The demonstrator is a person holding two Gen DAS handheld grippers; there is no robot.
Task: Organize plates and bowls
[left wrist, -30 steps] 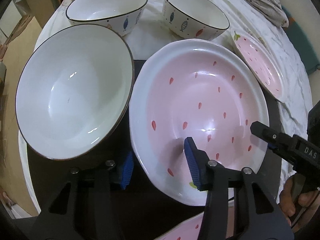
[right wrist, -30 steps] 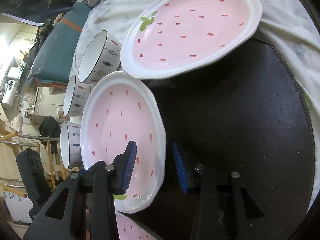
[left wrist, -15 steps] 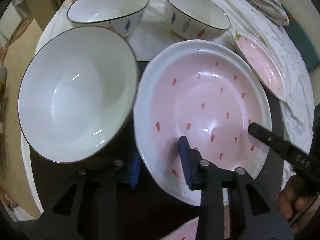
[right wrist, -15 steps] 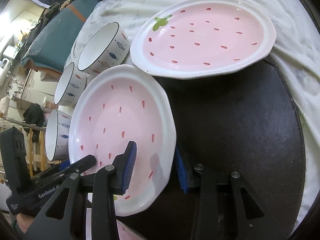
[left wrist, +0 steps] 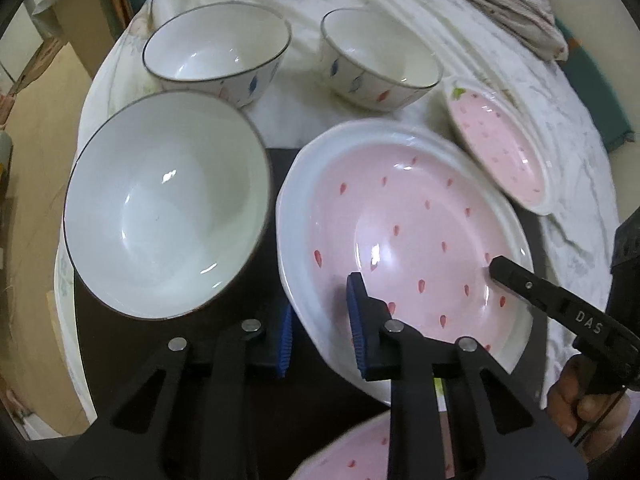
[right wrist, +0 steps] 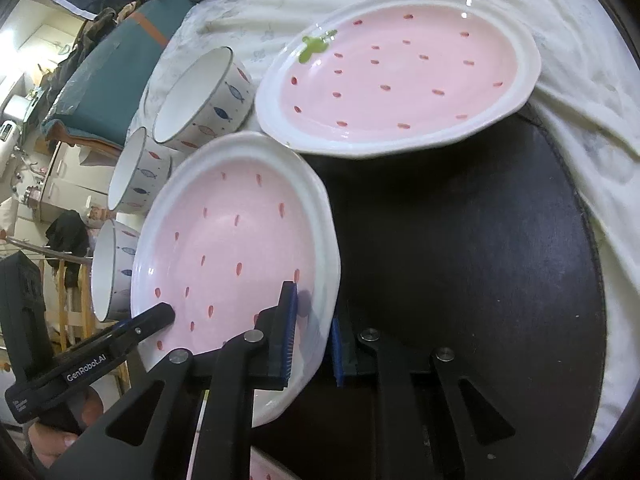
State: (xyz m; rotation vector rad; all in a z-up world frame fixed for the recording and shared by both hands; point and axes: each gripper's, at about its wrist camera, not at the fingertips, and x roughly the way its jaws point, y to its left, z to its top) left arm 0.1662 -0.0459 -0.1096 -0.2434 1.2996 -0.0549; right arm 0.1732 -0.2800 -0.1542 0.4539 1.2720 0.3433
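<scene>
A pink strawberry plate lies on a dark round mat. My left gripper straddles its near-left rim, jaws closing, one blue pad inside the plate and one outside under the edge. My right gripper pinches the opposite rim the same way, jaws closing on it; one of its fingers shows over the plate in the left wrist view. A large white bowl sits just left of the plate. Two fish-patterned bowls stand behind.
A second pink plate rests at the mat's far edge, half on the white cloth. A third pink plate peeks in below the grippers. Three bowls line the plate's left side in the right wrist view. A hand holds the right gripper.
Both grippers' jaws have narrowed from well apart onto the pink plate's rim. The left gripper's inner pad has slid closer to the edge. The plate has shifted slightly.
</scene>
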